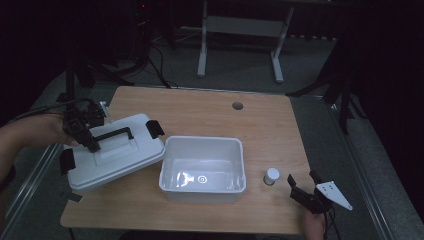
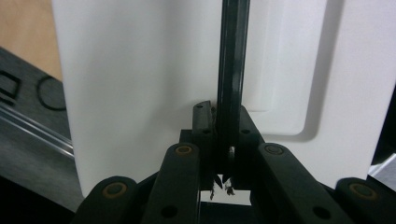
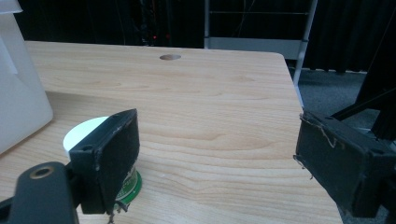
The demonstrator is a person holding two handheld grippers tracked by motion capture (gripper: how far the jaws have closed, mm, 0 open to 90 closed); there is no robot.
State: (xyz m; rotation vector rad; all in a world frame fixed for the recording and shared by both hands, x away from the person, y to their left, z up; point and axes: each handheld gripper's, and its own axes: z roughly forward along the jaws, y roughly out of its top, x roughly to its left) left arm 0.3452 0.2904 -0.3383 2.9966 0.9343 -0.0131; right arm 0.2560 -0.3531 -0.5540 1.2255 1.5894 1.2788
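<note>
Fingers of our left gripper [image 1: 93, 145] pinched the black handle [image 1: 114, 134] of the white lid [image 1: 112, 152], tilted beside the open bin [image 1: 202, 169]; our right gripper [image 1: 302, 184] gaped wide near the small jar [image 1: 271, 176] on the tabletop [image 1: 210, 115].

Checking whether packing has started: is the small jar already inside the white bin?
No, the small jar stands on the table right of the white bin.

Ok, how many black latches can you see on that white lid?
3. One latch on the lid's right end by the bin, two on its left end: one at the edge, one underneath. More may be hidden.
</note>
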